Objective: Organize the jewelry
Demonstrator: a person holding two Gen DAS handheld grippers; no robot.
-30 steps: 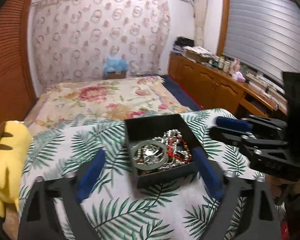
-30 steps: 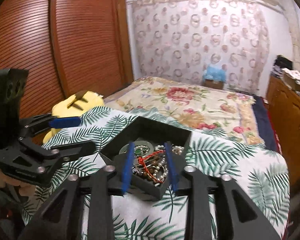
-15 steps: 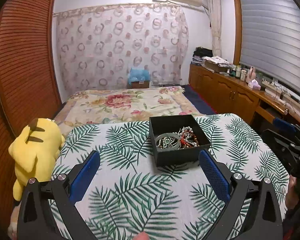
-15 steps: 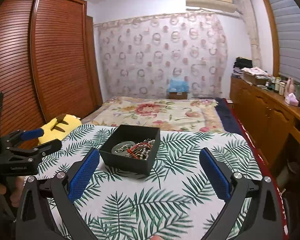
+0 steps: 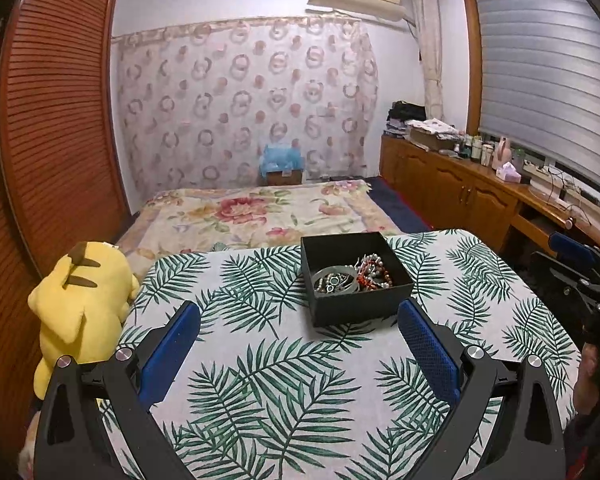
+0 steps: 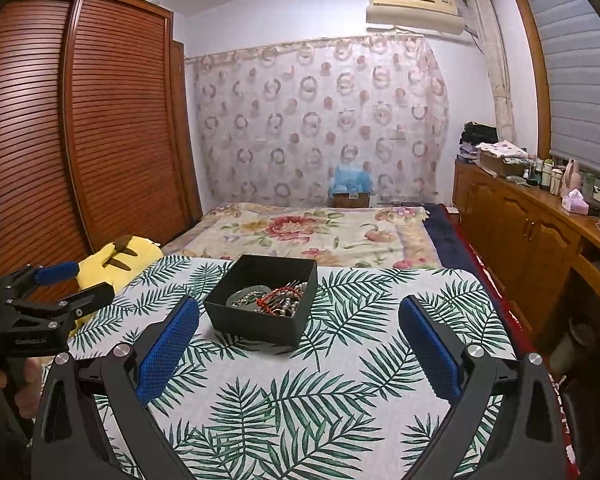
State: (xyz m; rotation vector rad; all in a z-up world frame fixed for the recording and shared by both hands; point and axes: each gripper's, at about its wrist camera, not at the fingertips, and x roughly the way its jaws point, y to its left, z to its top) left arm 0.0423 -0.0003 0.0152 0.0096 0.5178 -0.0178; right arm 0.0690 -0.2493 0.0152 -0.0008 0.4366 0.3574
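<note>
A black open box [image 5: 360, 308] stands on the palm-leaf tablecloth [image 5: 284, 380], with a tangle of jewelry [image 5: 352, 280] inside: silver rings, grey beads and a red bead string. My left gripper [image 5: 299, 312] is open and empty, held back from the box's near side. In the right wrist view the same box [image 6: 252, 324] with the jewelry [image 6: 272, 300] lies ahead and slightly left. My right gripper [image 6: 300, 308] stands wide open with nothing between its blue pads [image 6: 168, 352]. The left gripper [image 6: 94, 280] shows at that view's left edge, held by a hand.
A yellow plush toy [image 5: 80, 300] leans at the table's left edge. Beyond the table lies a bed with a floral cover [image 5: 260, 212]. A slatted wooden wardrobe [image 6: 80, 140] is on the left, and low wooden cabinets [image 5: 460, 192] with clutter line the right wall.
Both grippers have drawn back from the box, which now looks smaller and farther. The right gripper's jaws went from narrow over the jewelry to wide open, carrying nothing.
</note>
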